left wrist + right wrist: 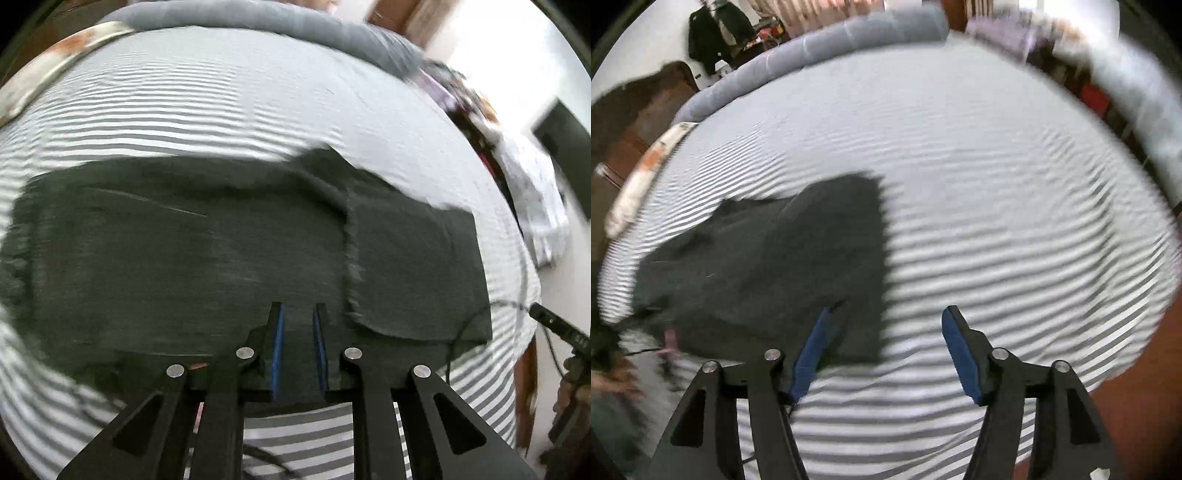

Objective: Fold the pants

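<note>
The dark pants (221, 251) lie flat on a bed (184, 92) covered with a grey-and-white striped sheet, folded into a broad, roughly rectangular shape with one layer lapped over another; the overlapping edge shows as a ragged seam running down the right part of the cloth in the left wrist view. In that view the left gripper (300, 314) points down over the near edge of the pants, its blue-padded fingers (277, 339) standing a narrow way apart with nothing pinched between them, only the flat fabric showing beyond the gap. In the right wrist view the right gripper (888, 317) hangs above the bed with its fingers (955, 347) spread wide and empty; the left finger overlaps the right-hand corner of the pants (768, 266) in the picture, while the right finger stands over bare striped sheet, and whether either touches the cloth cannot be told through the blur. A grey-blue rolled bolster (849, 37) lies along the far edge of the bed, and a pale patterned strip (642, 181) runs along its left side. Both pictures are smeared by motion, so finer detail of the cloth is lost.
</note>
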